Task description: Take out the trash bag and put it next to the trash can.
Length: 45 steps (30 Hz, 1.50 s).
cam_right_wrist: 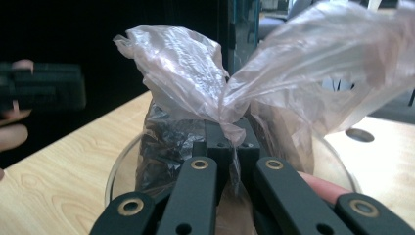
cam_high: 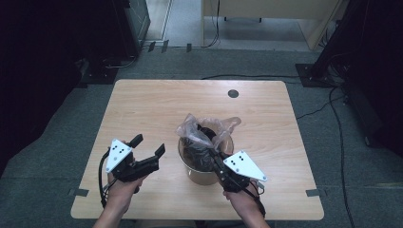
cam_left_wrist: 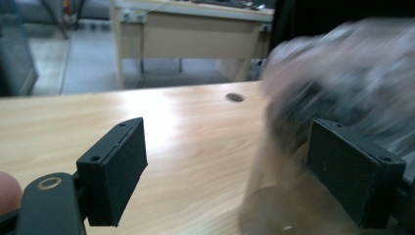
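A clear plastic bag point(cam_high: 190, 128) with dark contents sits in a round metal pot point(cam_high: 202, 178) near the table's middle front. My right gripper point(cam_high: 212, 153) is shut on the bag; in the right gripper view its jaws pinch the gathered plastic point(cam_right_wrist: 230, 129) just above the dark contents, over the pot's rim point(cam_right_wrist: 117, 166). My left gripper point(cam_high: 148, 144) hangs open to the left of the pot with nothing in it. In the left gripper view the open pads point(cam_left_wrist: 115, 166) frame bare table, and the blurred bag point(cam_left_wrist: 352, 73) and pot point(cam_left_wrist: 274, 196) lie behind the right-hand jaw.
The wooden table point(cam_high: 157, 104) has a round cable hole point(cam_high: 233, 93) at its far side. Grey carpet surrounds it, with cables point(cam_high: 332, 109) on the floor to the right and a desk point(cam_left_wrist: 191, 34) beyond.
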### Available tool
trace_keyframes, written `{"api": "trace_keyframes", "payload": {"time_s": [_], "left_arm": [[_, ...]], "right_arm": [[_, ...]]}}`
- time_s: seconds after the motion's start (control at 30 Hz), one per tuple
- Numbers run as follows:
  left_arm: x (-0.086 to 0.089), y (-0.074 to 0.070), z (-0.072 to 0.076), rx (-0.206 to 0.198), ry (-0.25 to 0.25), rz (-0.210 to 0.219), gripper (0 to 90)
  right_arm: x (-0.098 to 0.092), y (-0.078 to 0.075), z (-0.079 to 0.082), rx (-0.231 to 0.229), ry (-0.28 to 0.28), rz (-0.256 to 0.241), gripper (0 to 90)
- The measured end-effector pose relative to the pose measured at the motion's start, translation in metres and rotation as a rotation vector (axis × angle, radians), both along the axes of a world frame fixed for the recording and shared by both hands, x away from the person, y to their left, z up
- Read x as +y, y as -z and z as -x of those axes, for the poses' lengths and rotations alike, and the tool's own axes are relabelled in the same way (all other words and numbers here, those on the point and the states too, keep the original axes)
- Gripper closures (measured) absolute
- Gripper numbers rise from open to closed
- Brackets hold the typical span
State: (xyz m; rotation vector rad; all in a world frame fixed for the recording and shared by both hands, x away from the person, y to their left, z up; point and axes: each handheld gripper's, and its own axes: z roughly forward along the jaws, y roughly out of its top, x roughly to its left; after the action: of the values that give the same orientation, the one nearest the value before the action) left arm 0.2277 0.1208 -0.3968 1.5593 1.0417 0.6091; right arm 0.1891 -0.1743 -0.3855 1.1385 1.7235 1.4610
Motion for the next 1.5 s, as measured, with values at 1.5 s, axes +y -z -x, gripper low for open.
{"api": "trace_keyframes", "payload": {"time_s": [1.5], "left_arm": [[0.063,0.123,-0.016,0.395,-0.209,-0.318,10.5]], "right_arm": [[-0.02,-0.04,0.011,-0.544,0.268,-0.022,90.0]]}}
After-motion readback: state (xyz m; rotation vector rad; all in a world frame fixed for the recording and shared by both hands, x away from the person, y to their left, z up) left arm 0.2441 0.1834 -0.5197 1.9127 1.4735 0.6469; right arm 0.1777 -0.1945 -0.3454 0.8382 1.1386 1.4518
